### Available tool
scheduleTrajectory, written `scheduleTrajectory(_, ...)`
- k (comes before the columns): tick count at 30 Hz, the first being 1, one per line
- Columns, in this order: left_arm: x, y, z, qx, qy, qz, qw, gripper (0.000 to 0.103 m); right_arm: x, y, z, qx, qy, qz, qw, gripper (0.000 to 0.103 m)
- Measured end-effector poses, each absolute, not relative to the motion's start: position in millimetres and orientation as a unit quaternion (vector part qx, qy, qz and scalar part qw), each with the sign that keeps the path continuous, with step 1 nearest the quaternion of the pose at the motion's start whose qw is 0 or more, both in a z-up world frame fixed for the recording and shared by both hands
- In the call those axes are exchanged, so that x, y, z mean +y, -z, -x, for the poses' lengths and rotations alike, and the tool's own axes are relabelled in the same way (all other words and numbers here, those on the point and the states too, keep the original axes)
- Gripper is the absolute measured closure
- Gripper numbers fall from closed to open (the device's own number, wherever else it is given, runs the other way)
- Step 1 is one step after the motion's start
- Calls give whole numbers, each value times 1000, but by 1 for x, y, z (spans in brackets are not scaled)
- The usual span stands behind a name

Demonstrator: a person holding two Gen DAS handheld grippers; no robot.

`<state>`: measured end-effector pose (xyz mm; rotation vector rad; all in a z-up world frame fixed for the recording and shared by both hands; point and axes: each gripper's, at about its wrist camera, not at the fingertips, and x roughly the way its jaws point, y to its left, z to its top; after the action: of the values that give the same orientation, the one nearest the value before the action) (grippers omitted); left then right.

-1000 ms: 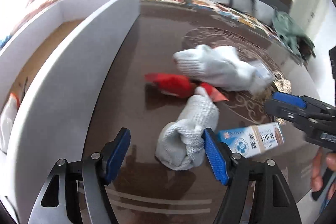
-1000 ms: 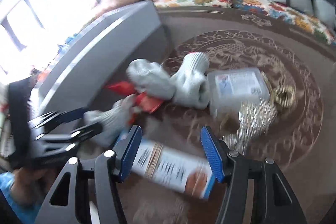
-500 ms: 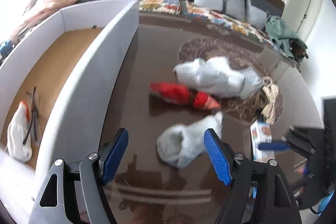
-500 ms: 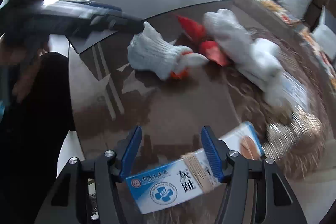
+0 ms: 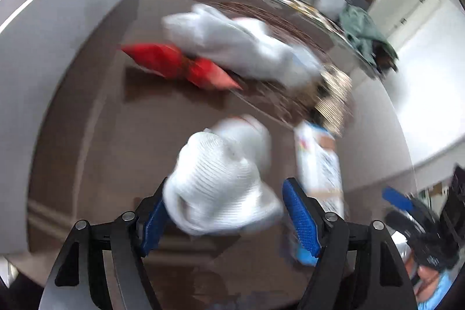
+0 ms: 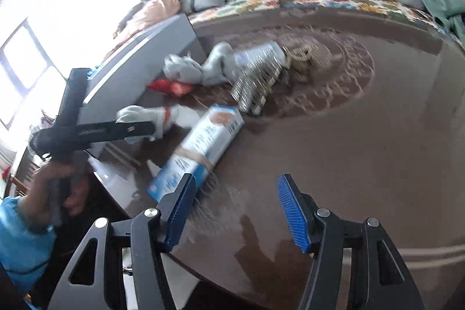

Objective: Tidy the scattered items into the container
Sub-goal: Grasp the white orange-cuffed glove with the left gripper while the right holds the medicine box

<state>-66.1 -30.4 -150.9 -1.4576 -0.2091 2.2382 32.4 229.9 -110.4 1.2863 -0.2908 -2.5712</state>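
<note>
Left wrist view: the left claw (image 5: pixel 223 218) is standing open around a rolled white glove (image 5: pixel 221 179), its blue pads not yet pressing. Beside it on the brown surface (image 5: pixel 96 135) are lying a blue-and-white box (image 5: pixel 319 161), a red packet (image 5: pixel 177 67) and more white gloves (image 5: pixel 241 48). The white container (image 5: pixel 58 54) is rising at the left. In the right wrist view, the right claw (image 6: pixel 232 211) is hanging open and empty just beside the box. A loose pinch risks catching only one fold, letting the soft glove unroll and drop.
</note>
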Motion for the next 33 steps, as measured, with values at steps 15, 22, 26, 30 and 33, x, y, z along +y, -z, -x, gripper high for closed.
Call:
scheduleTrajectory(15,-48,122,70,-88,-833,518,176,28,188,127,-18,-160,861,-462,139,43)
scheduleTrajectory(22,-5,144,85,-24,-840,529,115,28,149,135,-9,-114,864,-476,119,43)
scheduleTrajectory(26,-3,150,82,23,-840,535,88,28,140,139,-7,-63,875,-471,94,43)
scheduleTrajectory(30,-17,148,75,11,-840,535,87,28,157,131,-8,-62,881,-464,65,43)
scheduleTrajectory(33,-14,150,73,15,-838,537,98,28,169,125,-7,-87,880,-463,66,43)
